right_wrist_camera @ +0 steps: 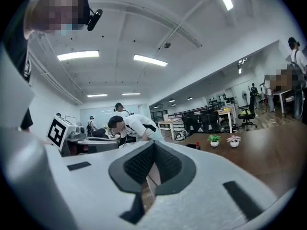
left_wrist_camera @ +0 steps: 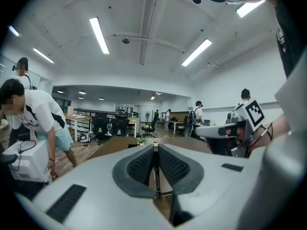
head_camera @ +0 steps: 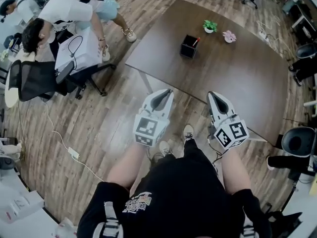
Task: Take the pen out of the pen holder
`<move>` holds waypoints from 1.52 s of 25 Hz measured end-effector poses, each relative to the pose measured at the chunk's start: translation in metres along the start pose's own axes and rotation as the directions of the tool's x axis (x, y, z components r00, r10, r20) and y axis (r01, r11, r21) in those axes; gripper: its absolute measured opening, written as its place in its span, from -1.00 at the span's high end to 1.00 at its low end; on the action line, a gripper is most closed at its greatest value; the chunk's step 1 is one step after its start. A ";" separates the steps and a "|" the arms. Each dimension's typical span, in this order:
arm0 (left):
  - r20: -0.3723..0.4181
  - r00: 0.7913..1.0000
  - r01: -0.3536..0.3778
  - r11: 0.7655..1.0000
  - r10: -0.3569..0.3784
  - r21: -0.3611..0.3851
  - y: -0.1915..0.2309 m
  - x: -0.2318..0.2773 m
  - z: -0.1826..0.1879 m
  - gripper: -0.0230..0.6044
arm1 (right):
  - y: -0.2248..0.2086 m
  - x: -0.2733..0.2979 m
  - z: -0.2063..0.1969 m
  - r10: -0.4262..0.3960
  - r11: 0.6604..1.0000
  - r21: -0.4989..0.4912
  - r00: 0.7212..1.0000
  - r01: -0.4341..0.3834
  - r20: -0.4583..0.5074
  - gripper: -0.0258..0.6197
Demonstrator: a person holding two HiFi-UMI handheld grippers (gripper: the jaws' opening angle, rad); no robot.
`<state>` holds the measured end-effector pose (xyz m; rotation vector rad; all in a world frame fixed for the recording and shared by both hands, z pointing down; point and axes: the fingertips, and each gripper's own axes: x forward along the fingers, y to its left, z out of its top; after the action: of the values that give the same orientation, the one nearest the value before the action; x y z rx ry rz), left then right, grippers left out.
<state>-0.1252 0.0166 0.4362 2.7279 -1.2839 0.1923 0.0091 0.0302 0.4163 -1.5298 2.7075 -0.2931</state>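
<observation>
Pen not yet removed.
The pen (head_camera: 196, 41) is seen in the pen holder (head_camera: 188, 47); the left gripper (head_camera: 166, 93) and right gripper (head_camera: 211, 95) are held closed, empty, well apart from it.

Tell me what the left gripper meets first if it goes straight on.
Likely the table, its near edge just ahead of the left gripper; if it clears the top, the pen holder. Height is unclear.

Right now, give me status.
Left gripper, right gripper: jaws shut, empty. Pen in black pen holder, untouched. Green potted plant, pink potted plant beyond it.
</observation>
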 end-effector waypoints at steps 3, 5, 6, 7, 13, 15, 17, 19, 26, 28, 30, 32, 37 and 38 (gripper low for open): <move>0.014 0.998 0.061 0.998 -0.061 -0.007 -0.032 0.006 0.005 0.85 | -0.012 -0.033 0.005 -0.060 0.998 -0.010 0.998 0.060 -0.007 0.91; 0.030 0.996 0.089 0.996 -0.089 -0.006 -0.052 0.009 0.012 0.85 | -0.019 -0.052 0.009 -0.088 0.996 -0.016 0.996 0.088 0.000 0.91; 0.035 0.995 0.097 0.995 -0.096 -0.003 -0.060 0.010 0.015 0.85 | -0.022 -0.059 0.012 -0.095 0.995 -0.021 0.995 0.095 0.004 0.91; 0.039 0.994 0.101 0.995 -0.101 0.000 -0.067 0.010 0.018 0.84 | -0.024 -0.064 0.015 -0.098 0.995 -0.025 0.995 0.098 0.008 0.91; 0.058 0.996 0.064 0.998 -0.064 0.012 -0.101 0.019 0.032 0.85 | -0.040 -0.094 0.032 -0.061 0.997 -0.049 0.998 0.062 0.021 0.91; 0.059 0.997 0.043 0.999 -0.043 0.014 -0.118 0.021 0.034 0.84 | -0.050 -0.108 0.034 -0.045 0.998 -0.044 0.999 0.046 0.024 0.91; 0.053 0.998 0.022 1.000 -0.023 0.020 -0.135 0.021 0.035 0.84 | -0.060 -0.123 0.033 -0.027 0.999 -0.035 0.999 0.028 0.026 0.91; 0.046 0.999 0.000 1.000 -0.001 0.021 -0.149 0.020 0.036 0.84 | -0.066 -0.134 0.031 -0.004 1.000 -0.023 1.000 0.004 0.027 0.91; 0.040 0.996 -0.085 0.996 0.084 0.037 -0.175 0.018 0.038 0.85 | -0.079 -0.149 0.027 0.081 0.997 -0.005 0.996 -0.081 0.045 0.91; 0.039 0.995 -0.098 0.994 0.097 0.038 -0.182 0.020 0.038 0.85 | -0.084 -0.153 0.027 0.095 0.996 -0.004 0.994 -0.095 0.049 0.91; 0.042 0.993 -0.111 0.993 0.110 0.040 -0.186 0.021 0.037 0.85 | -0.088 -0.156 0.028 0.105 0.995 -0.005 0.993 -0.105 0.051 0.91; 0.048 0.991 -0.123 0.991 0.121 0.042 -0.189 0.022 0.037 0.85 | -0.091 -0.159 0.028 0.111 0.994 -0.007 0.992 -0.111 0.052 0.91; 0.048 0.991 -0.127 0.991 0.125 0.036 -0.197 0.025 0.038 0.84 | -0.096 -0.163 0.027 0.118 0.993 -0.012 0.992 -0.118 0.048 0.91; 0.048 0.991 -0.128 0.991 0.126 0.037 -0.197 0.025 0.038 0.85 | -0.097 -0.164 0.028 0.118 0.993 -0.012 0.992 -0.118 0.049 0.91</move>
<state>0.0453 0.1160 0.3920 2.6991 -1.4828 0.1705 0.1795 0.1165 0.3934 -1.3529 2.7502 -0.2373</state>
